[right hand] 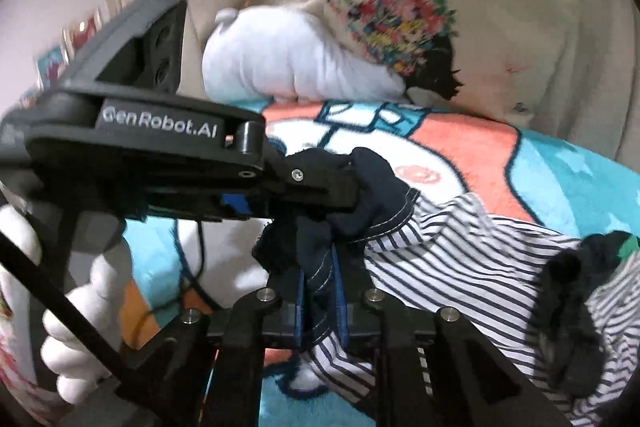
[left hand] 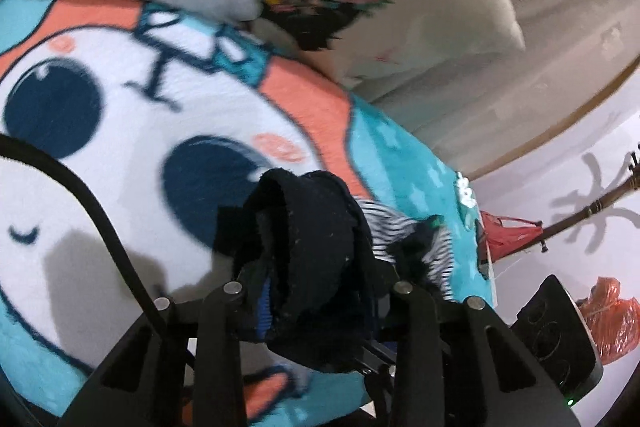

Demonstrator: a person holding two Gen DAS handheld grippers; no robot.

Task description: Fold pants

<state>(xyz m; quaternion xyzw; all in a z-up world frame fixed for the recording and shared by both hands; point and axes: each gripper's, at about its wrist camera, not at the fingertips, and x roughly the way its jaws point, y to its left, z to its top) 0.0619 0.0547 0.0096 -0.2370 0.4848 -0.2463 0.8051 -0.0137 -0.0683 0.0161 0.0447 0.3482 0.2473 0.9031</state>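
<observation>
The pants (right hand: 460, 259) are white with thin dark stripes and a dark navy waistband. They hang bunched over a cartoon blanket (left hand: 120, 131). My left gripper (left hand: 316, 279) is shut on the dark waistband fabric (left hand: 316, 227), which hides its fingertips. In the right wrist view the left gripper (right hand: 352, 191) comes in from the left, clamped on the same navy band. My right gripper (right hand: 320, 291) is shut on the navy hem with white stitching, between its blue pads (right hand: 340, 291). The two grippers are close together.
A beige cushion with a colourful print (right hand: 420, 27) and a white cushion (right hand: 288, 63) lean at the back of the blanket (right hand: 472, 147). Orange plastic bags (left hand: 608, 323) and a dark stick (left hand: 580, 215) lie on the white floor to the right. A gloved hand (right hand: 84, 311) holds the left gripper.
</observation>
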